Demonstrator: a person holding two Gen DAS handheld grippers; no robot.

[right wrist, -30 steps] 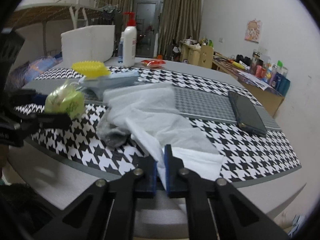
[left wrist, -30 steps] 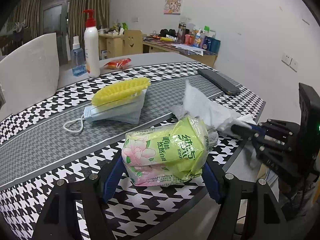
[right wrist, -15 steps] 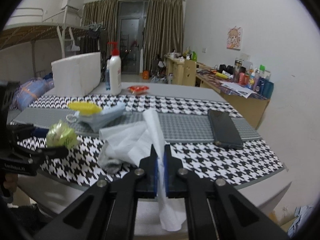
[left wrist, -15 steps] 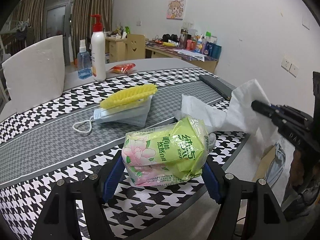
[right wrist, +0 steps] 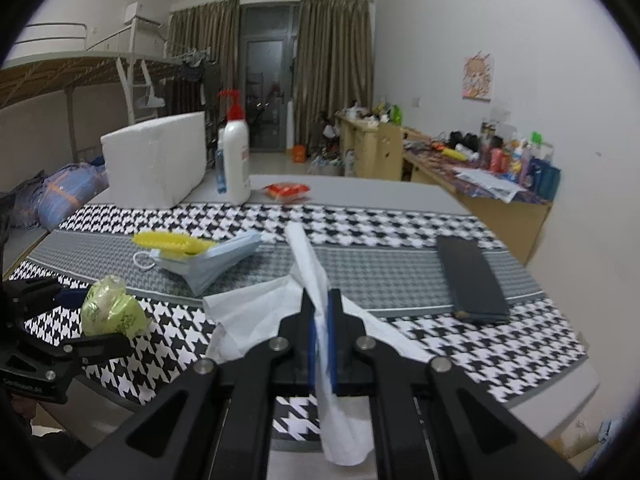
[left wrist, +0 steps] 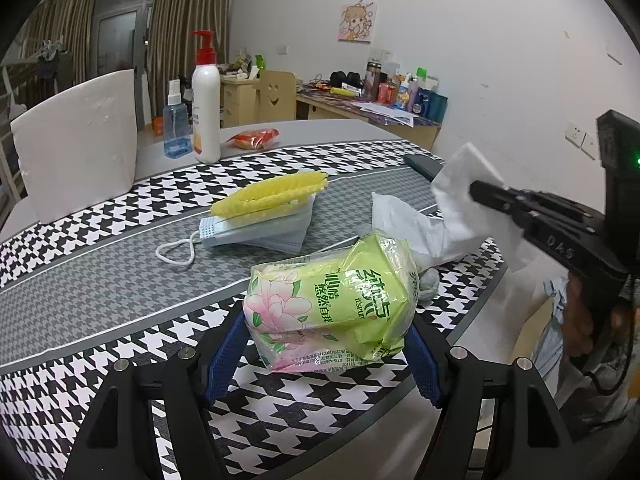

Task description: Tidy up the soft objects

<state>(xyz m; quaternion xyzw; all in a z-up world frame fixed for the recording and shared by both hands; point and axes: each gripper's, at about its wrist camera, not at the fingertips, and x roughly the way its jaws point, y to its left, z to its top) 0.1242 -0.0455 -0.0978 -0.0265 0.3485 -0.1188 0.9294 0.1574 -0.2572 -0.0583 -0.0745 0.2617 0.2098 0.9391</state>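
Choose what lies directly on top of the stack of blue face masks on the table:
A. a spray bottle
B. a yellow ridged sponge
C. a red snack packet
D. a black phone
B: the yellow ridged sponge rests on the stack of blue face masks.

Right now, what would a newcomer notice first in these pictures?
Probably the bright green tissue pack, held between the left gripper's fingers at the near edge of the houndstooth tablecloth. Next, the white tissue pinched in the right gripper, lifted above the table, and the yellow sponge atop the blue masks.
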